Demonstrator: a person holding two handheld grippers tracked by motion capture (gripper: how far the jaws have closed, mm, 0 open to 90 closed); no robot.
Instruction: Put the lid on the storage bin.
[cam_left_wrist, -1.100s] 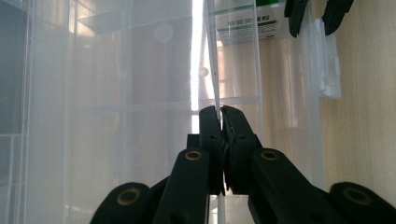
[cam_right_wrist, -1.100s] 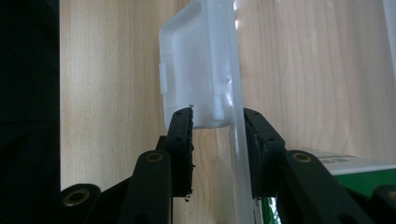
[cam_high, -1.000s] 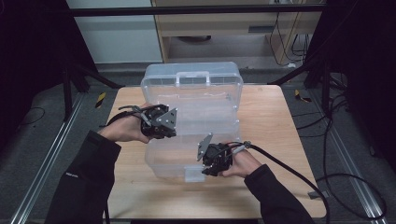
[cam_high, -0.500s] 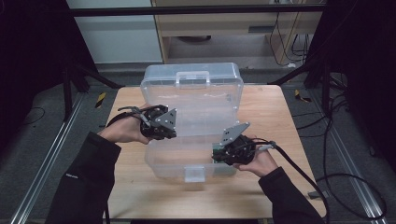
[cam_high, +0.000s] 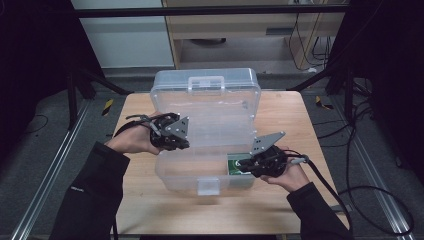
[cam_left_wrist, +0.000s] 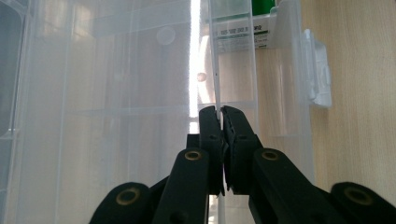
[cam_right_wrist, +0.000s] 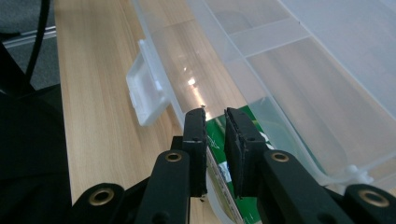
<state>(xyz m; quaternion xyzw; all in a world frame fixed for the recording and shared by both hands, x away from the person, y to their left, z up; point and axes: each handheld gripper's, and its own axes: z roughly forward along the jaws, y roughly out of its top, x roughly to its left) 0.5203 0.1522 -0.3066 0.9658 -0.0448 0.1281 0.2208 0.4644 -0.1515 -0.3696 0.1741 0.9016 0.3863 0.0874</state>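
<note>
One clear plastic storage box (cam_high: 205, 145) sits open mid-table, lid (cam_high: 207, 90) standing up at the back, probably so there's room to load it. The left gripper (cam_high: 176, 141) is clamped on the box's left wall edge, looks like it's just steadying it. The right gripper (cam_high: 241, 162) hovers at the front right corner, jaws slightly apart, right over a green packet (cam_right_wrist: 233, 140) lying inside. The box is see-through with a white latch (cam_right_wrist: 145, 91) on the front.

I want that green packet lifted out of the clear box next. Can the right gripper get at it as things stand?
Probably yes. The right gripper hangs just above the green packet at the near right corner of the clear plastic box, jaws slightly apart, with the lid open. The box's rim is close beside one jaw.
</note>
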